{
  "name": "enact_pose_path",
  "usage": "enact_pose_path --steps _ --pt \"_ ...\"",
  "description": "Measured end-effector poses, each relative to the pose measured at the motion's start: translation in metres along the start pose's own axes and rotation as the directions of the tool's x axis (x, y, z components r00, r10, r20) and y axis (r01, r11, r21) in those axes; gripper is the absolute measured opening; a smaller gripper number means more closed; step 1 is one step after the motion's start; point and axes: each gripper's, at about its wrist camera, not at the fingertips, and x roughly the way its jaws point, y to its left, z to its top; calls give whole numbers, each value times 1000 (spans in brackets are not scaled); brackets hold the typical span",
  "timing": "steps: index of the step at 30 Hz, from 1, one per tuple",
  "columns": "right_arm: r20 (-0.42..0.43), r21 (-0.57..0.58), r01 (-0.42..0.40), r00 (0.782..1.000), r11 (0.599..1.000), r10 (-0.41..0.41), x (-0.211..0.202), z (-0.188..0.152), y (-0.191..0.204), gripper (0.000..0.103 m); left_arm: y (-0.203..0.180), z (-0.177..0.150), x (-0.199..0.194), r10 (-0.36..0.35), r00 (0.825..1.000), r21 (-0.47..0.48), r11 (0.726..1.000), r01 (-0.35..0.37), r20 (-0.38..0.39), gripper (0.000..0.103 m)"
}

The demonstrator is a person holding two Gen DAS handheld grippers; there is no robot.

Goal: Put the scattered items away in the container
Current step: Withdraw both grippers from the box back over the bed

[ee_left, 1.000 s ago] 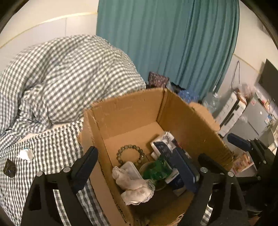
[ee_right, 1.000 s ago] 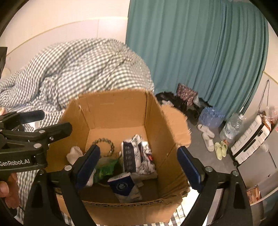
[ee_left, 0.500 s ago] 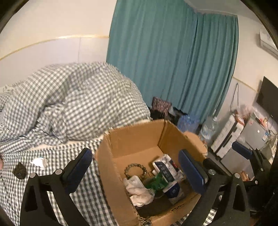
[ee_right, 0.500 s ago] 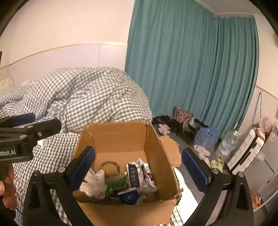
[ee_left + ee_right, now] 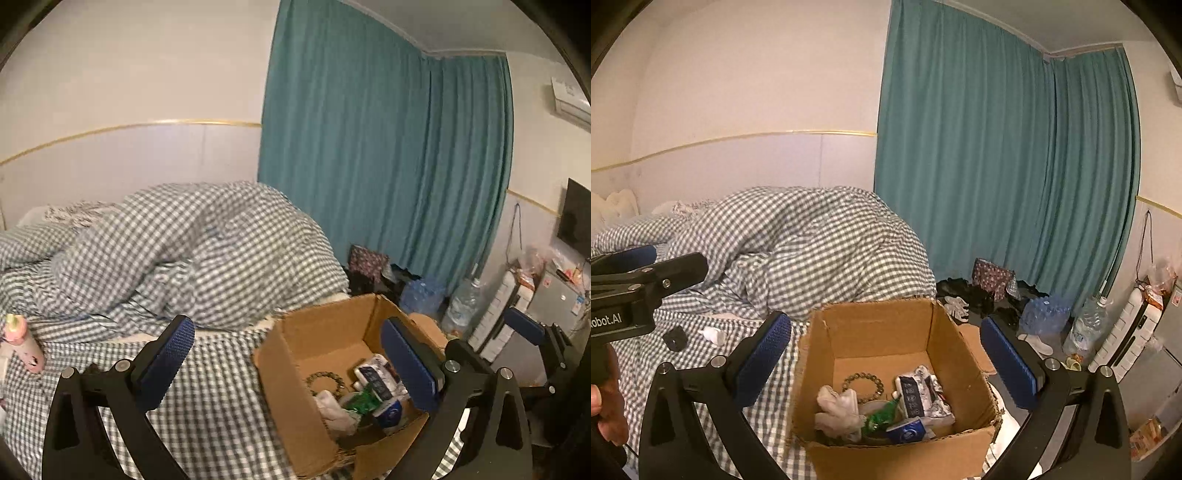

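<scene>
An open cardboard box point(image 5: 897, 458) stands on the checked bed sheet, also seen in the left wrist view point(image 5: 291, 398). Inside lie a bead bracelet point(image 5: 863, 384), a white cloth point(image 5: 836, 406), tissue packs point(image 5: 919, 395) and a green item point(image 5: 882, 411). My right gripper point(image 5: 884, 326) hovers above and in front of the box, open and empty. My left gripper point(image 5: 286, 332) is open too, with nothing between its fingers, up and to the left of the box. Loose on the sheet lie a small black object point(image 5: 675, 338), a small white item point(image 5: 714, 335) and a pink bottle point(image 5: 24, 347).
A bunched checked duvet point(image 5: 812, 243) fills the bed behind the box. Teal curtains point(image 5: 997, 166) hang at the right. On the floor beside the bed are water bottles point(image 5: 1086, 328), slippers point(image 5: 1036, 341) and bags. A hand point(image 5: 607, 410) holds the left gripper's handle.
Both grippers have risen and drawn back from the box, which now sits lower and smaller in both views. Their jaws have widened slightly. The box's contents have not moved.
</scene>
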Motion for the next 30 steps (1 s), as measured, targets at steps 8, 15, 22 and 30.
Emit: enact_pose_path --steps 8,15,22,30 --pt "32 -15 -39 999 999 40 -14 9 26 103 28 -1 -26 86 996 13 996 -86 36 103" --pt "36 -27 -77 996 997 78 -16 12 53 103 55 -6 -44 158 986 16 987 -159 52 103" --pt "40 -41 -119 992 992 121 -16 13 86 103 88 -13 -59 225 973 1 974 -226 46 103" --pt "35 -46 -173 984 984 175 -14 16 119 103 136 -22 -79 335 941 -1 942 -335 38 103"
